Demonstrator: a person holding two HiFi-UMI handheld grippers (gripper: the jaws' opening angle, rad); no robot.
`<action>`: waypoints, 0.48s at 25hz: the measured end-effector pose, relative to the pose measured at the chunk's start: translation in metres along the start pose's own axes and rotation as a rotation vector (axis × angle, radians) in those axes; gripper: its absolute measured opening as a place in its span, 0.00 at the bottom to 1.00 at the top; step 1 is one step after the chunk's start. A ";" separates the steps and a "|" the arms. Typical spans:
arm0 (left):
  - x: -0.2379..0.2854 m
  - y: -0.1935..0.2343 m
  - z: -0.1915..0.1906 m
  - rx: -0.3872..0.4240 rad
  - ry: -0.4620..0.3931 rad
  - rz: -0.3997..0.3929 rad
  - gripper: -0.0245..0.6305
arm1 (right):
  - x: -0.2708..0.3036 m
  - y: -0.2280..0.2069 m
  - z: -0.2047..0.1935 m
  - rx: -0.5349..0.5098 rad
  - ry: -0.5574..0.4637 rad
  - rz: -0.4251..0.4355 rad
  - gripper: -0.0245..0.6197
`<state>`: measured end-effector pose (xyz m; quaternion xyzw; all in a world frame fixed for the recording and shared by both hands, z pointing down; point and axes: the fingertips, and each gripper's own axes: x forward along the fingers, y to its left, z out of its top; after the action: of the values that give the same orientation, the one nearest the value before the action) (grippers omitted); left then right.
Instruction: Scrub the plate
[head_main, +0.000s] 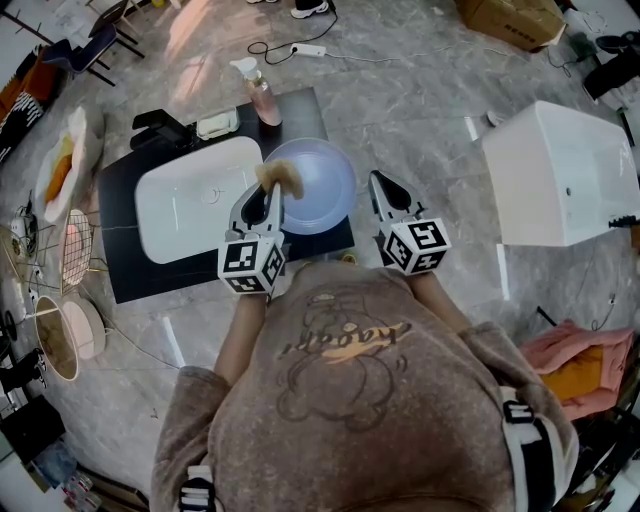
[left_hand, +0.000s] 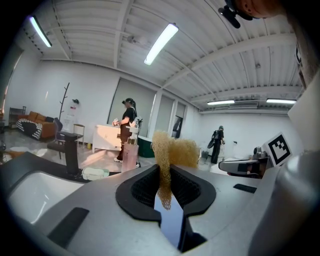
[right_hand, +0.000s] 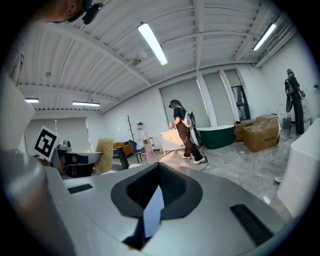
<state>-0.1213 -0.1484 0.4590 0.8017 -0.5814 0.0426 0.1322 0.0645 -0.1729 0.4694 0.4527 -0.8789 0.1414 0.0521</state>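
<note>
**Holding.** The left gripper (head_main: 268, 195) is clamped on a tan fibrous scrubbing pad (head_main: 281, 178). The pad stands up from between the pressed jaws with its loose tuft past the tips. I judge this puts the pad, not the gripper body, first onto the dish. The pad sits over the left rim of the pale blue round plate (head_main: 315, 190).

**Placement.** The plate lies flat at the right edge of the black flat counter (head_main: 125, 260), just beside the white oval sink basin (head_main: 190, 215). That position probably suits rinsing.

**Right gripper.** The right gripper (head_main: 378, 182) has its jaws drawn fully together, tips just beside the plate's right rim. A pale blue sliver shows in the slot behind the pads. Whether that is the rim pinched cannot be told. The position reads as bracing the plate against the scrub stroke.

**Edges and clearance.**
- The plate's right rim reaches the counter's right edge, perhaps past it, so a hard rightward stroke could slide it off.
- The basin wall bounds strokes to the left.
- A pink pump bottle (head_main: 264, 98) stands at the counter's far edge, near the plate's far-left side.
- Bare floor lies off the right edge, leaving the right gripper room to approach or withdraw.
</note>
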 end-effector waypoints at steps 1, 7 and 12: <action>0.000 0.000 0.001 -0.001 -0.002 -0.001 0.13 | 0.000 0.000 0.001 -0.002 -0.001 0.002 0.04; -0.003 -0.001 0.003 0.008 0.003 -0.003 0.13 | 0.001 0.002 0.005 -0.017 -0.004 0.018 0.04; -0.005 -0.001 0.002 0.010 0.016 0.001 0.13 | 0.001 0.005 0.006 -0.032 -0.001 0.035 0.04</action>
<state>-0.1222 -0.1440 0.4555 0.8017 -0.5806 0.0520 0.1326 0.0601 -0.1731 0.4627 0.4366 -0.8887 0.1279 0.0565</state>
